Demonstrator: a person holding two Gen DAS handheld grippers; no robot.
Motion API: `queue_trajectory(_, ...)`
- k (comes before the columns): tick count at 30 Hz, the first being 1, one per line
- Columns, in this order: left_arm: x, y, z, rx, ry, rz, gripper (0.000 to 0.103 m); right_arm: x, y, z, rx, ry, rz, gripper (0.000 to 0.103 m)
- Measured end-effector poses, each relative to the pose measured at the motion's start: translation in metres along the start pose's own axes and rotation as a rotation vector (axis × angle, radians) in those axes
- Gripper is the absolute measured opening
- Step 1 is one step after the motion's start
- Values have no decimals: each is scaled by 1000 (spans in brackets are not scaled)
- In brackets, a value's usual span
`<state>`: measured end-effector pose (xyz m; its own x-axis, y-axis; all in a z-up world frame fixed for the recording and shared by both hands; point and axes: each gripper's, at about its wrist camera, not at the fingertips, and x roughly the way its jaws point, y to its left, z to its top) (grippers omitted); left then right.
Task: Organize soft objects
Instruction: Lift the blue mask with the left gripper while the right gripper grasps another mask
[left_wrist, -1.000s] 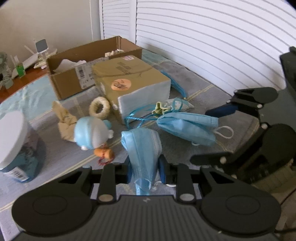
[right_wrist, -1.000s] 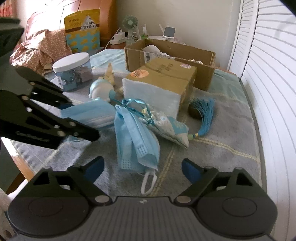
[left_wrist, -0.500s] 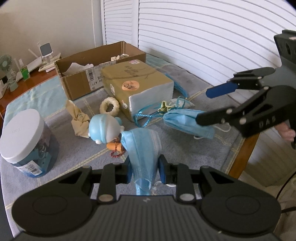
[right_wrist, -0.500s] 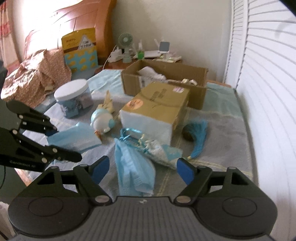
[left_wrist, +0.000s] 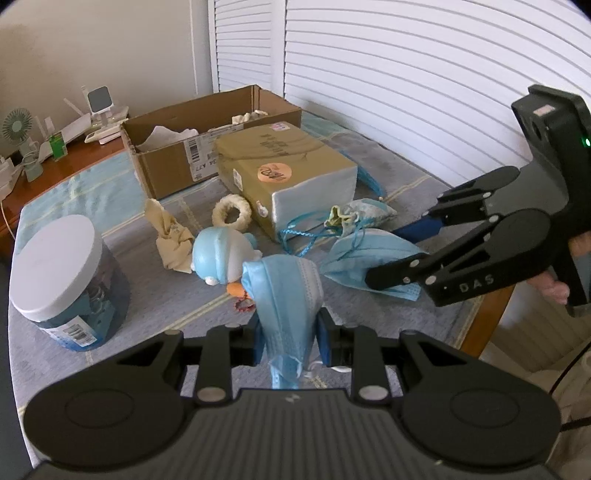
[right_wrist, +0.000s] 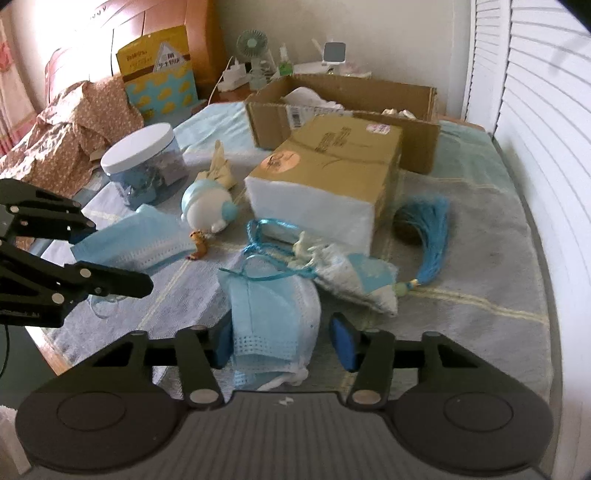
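On the towel-covered table (left_wrist: 155, 291), the left gripper (left_wrist: 289, 341) had its blue pads clamped on a folded blue face mask (left_wrist: 286, 295), which stood up between them in front of the round blue-and-white plush toy (left_wrist: 221, 260). The left wrist view alone showed a cream ring (left_wrist: 232, 215) beside the tan-wrapped tissue block (left_wrist: 284, 173), and fingertips of the person's hand (left_wrist: 554, 288) behind the right gripper's body. In that view the right gripper (left_wrist: 397, 254) reached over a second blue mask (left_wrist: 369, 254) lying near the table's edge. The right wrist view showed what that angle hid: the second mask (right_wrist: 275, 317) sat between the right gripper's (right_wrist: 282, 341) closing jaws, with the left pad against it and a gap visible at the right pad. Only this view showed the blue tassel (right_wrist: 430, 236) right of the tissue block (right_wrist: 325, 184), the patterned sachet (right_wrist: 354, 280) touching the mask's far side, and the floral cloth (right_wrist: 70, 136) on the bed beyond. Both views took in the open cardboard box (right_wrist: 343, 107) at the back and the white-lidded jar (left_wrist: 66, 280) on the left.
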<state>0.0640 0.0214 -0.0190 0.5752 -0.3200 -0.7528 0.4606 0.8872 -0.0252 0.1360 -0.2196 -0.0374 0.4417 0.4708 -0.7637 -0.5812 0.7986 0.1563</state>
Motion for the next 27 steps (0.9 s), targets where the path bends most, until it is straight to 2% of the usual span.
queue_trajectory(3, -1, 2, 0, -4, 4, -3, 26, -2, 7, -2, -25, 9, -10, 38)
queue_trajectory(6, -2, 3, 1, -4, 6, -9, 26, -10, 12, -4, -39, 4, -35, 34)
queue_trajectory(19, -11, -6, 2, 24, -20, -17, 26, -59, 11, -14, -29, -45, -147, 34)
queue_trajectory(27, -19, -1, 0, 10, -39, -20, 26, -74, -5, 15, -5, -139, -201, 34)
